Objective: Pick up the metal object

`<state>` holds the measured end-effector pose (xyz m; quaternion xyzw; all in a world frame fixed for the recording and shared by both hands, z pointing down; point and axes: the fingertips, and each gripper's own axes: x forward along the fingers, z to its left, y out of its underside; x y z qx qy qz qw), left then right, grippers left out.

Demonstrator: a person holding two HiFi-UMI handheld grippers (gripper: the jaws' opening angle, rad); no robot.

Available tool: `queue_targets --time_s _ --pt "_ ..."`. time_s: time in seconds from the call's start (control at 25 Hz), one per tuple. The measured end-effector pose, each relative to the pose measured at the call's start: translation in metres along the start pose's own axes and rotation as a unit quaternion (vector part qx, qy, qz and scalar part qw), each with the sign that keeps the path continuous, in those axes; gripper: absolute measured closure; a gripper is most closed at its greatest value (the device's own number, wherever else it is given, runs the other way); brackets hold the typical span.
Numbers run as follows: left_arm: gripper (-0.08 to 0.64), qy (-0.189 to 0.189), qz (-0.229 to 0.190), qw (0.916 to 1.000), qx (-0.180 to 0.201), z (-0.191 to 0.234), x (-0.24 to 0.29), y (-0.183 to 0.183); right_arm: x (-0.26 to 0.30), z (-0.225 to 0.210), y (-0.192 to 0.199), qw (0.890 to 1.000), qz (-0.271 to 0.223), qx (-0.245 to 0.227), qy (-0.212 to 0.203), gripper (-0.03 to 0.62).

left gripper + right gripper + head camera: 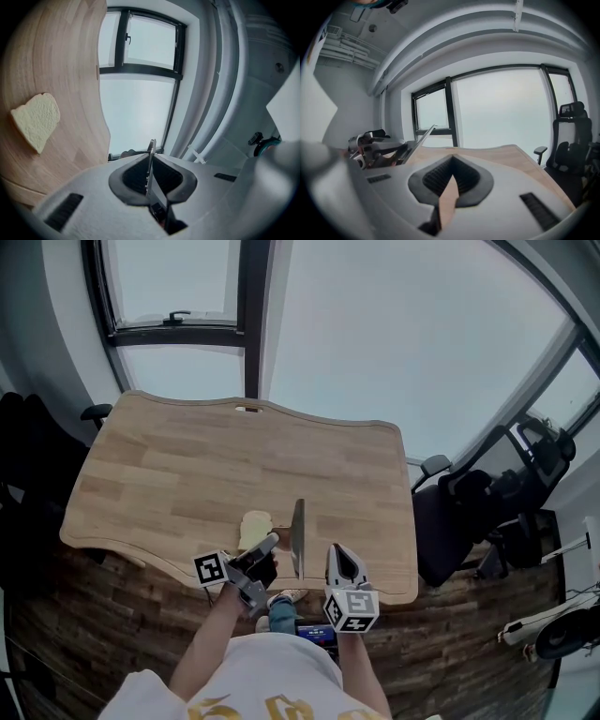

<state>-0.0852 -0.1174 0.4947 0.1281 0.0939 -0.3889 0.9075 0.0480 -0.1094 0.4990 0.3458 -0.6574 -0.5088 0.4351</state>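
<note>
Over the table (178,460), left tongs (150,163) grip the metal object (297,535).

Light wooden table (187,474), slice of bread (254,527) lying near its 6 o'clock edge, black office chair (487,512) at 3 o'clock, large windows (169,277) at 12 o'clock, dark plank floor (94,615) below.

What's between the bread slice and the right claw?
The thin metal plate, clamped in the left claw. The head view shows it seen edge-on, between the bread slice and the right claw.
</note>
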Motion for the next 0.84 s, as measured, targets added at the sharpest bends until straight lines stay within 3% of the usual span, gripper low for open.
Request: queue_targets --time_s 0.52,0.84 --pt "0.523 -0.005 0.005 1.0000 0.000 0.004 0.008 0.005 -0.007 -0.012 -0.002 1.000 -0.007 0.019 0.013 0.581" --pt "0.523 0.008 -0.011 0.9995 -0.028 0.007 0.011 0.001 -0.006 -0.017 0.002 1.000 -0.003 0.020 0.014 0.581"
